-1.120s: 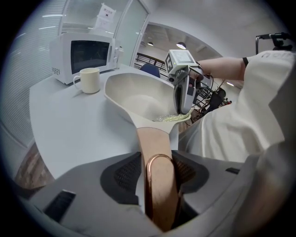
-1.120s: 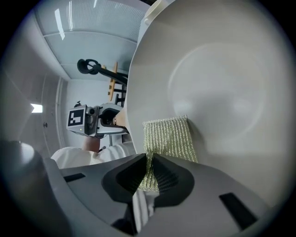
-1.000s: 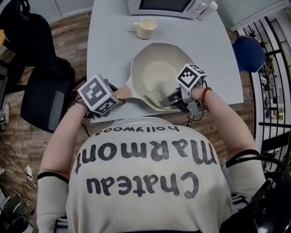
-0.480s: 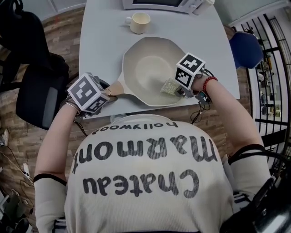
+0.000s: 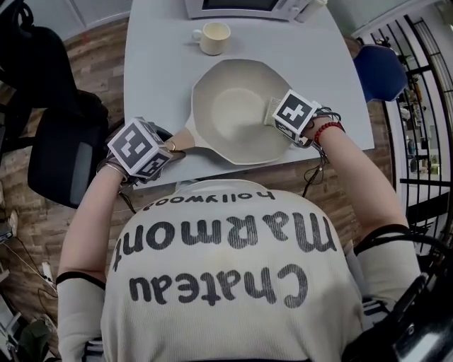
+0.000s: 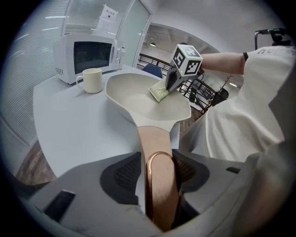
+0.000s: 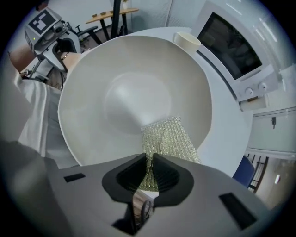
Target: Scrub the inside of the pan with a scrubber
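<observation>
A cream pan (image 5: 230, 106) sits on the pale table (image 5: 152, 78). Its wooden handle (image 6: 157, 157) with a copper loop is clamped between my left gripper's (image 6: 157, 175) pads. In the head view that left gripper (image 5: 168, 146) is at the pan's near-left side. My right gripper (image 7: 149, 172) is shut on a yellow-green mesh scrubber (image 7: 169, 139), which lies flat against the pan's (image 7: 125, 88) right inner wall. From above, the right gripper (image 5: 274, 113) points down over that wall and its cube hides most of the scrubber (image 5: 270, 107). The left gripper view shows the scrubber (image 6: 158, 91) inside the pan.
A cream mug (image 5: 214, 37) stands behind the pan, and a white microwave (image 5: 241, 7) is at the table's far edge. A black chair (image 5: 60, 148) is to the left, a blue chair (image 5: 382, 71) and railing to the right. The table's near edge runs just under the pan.
The right gripper carried the scrubber from the pan's near rim up along the right inner wall and its wrist turned. The left gripper kept its hold on the handle.
</observation>
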### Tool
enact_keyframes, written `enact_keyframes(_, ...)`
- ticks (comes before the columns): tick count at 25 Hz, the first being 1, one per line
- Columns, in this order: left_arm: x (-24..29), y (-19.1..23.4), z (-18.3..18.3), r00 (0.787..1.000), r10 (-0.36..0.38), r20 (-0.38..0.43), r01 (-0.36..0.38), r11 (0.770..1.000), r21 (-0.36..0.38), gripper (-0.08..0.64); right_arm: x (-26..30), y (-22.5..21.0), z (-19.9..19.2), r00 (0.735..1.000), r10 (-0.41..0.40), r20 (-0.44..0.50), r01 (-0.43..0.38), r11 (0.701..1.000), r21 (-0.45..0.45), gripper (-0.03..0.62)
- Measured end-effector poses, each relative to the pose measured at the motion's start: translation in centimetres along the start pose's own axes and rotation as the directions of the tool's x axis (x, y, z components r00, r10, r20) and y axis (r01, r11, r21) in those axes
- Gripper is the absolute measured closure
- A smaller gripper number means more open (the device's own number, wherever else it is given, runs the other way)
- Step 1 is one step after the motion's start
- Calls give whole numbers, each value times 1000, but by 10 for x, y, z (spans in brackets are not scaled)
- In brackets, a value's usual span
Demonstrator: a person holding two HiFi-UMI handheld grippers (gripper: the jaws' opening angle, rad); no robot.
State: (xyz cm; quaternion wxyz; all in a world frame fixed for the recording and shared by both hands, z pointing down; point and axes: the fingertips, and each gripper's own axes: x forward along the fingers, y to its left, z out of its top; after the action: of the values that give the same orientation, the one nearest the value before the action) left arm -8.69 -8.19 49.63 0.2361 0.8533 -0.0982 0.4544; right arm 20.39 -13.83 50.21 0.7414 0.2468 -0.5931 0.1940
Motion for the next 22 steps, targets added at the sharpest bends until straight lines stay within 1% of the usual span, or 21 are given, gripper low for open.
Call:
enact_keyframes(2, 0, 0, -1, 1000, -5, 2, 5, 1000, -4, 345, 0, -6, 4, 998, -57, 34, 57, 998, -5, 545)
enact_keyframes(5, 0, 1, -2, 1000, -14, -1, 14, 1000, -5, 347, 5, -7, 16, 989, -94, 114, 93, 996, 12, 545)
enact_keyframes(9, -1, 2, 1, 1000, -16, -1, 16, 1000, 4, 347, 7, -21, 23, 962, -212, 174, 210, 977, 32, 545)
enact_keyframes(12, 1, 2, 1, 1000, -18, -5, 18, 1000, 17, 348, 7, -31, 28, 937, -267, 226, 251, 963, 97, 545)
enact_keyframes(15, 0, 5, 1, 1000, -2, -9, 2, 1000, 21, 348, 3, -39, 37, 901, -297, 316, 240, 949, 206, 545)
enact_keyframes(17, 2, 3, 2, 1000, 5, -12, -5, 1000, 30, 348, -1, -44, 39, 872, -308, 381, 201, 934, 295, 545)
enact_keyframes(18, 2, 2, 4, 1000, 15, -16, -14, 999, 52, 348, -5, -47, 38, 858, -318, 404, 178, 921, 346, 545)
enact_keyframes(19, 1, 2, 6, 999, 33, -23, -31, 996, 87, 348, -9, -51, 37, 844, -330, 422, 155, 905, 396, 545)
enact_keyframes(20, -1, 3, 8, 997, 67, -32, -62, 989, 135, 346, -13, -54, 37, 833, -340, 438, 134, 890, 436, 545)
enact_keyframes(21, -4, 7, 9, 992, 119, -42, -109, 975, 193, 344, -16, -54, 37, 821, -346, 454, 116, 880, 461, 545)
enact_keyframes(22, -7, 12, 10, 981, 186, -51, -167, 952, 258, 331, -18, -53, 38, 811, -348, 470, 104, 876, 471, 545)
